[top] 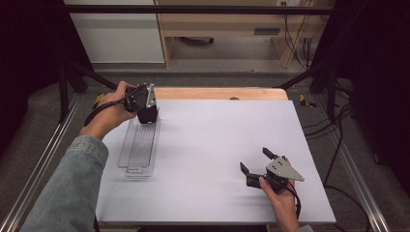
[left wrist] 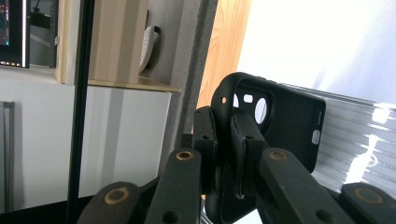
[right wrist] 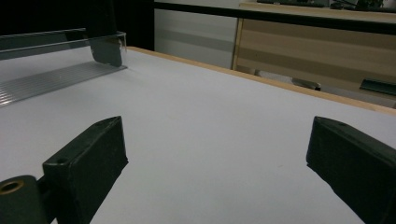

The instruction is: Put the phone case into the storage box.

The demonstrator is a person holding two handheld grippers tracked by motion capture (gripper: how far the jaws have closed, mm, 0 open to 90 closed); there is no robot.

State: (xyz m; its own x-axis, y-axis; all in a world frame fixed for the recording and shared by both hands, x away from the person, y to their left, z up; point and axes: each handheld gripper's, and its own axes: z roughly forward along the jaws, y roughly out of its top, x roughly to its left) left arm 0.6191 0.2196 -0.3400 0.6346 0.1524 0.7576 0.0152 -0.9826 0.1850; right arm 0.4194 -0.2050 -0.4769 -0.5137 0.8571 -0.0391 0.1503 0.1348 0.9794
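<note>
Left gripper [top: 148, 116]: my jaws are clamped on a black phone case [left wrist: 275, 135], pinching its edge near the end with the camera cutout. In my left gripper view the two pads [left wrist: 205, 140] sit nearly together with the case wall between them; the case body runs up and to the right past my jaw tips, inner side facing the camera, cutout holes visible just above the pads.

Case sits over the far end of the clear ribbed tray [top: 139, 145], which stretches back toward me from under my left jaws. Can't tell whether the case's lower end touches the tray floor or hangs just above it. In my right gripper view the case shows as a dark piece [right wrist: 106, 50] standing at the tray's [right wrist: 51, 77] far end, well off to the upper left of my right jaws.

Right gripper [top: 256, 162]: jaws spread wide, nothing between them, just bare white table [right wrist: 210, 135]. It sits low over the table at the near right, well apart from the tray and case, jaws pointing roughly toward the left side.
</note>
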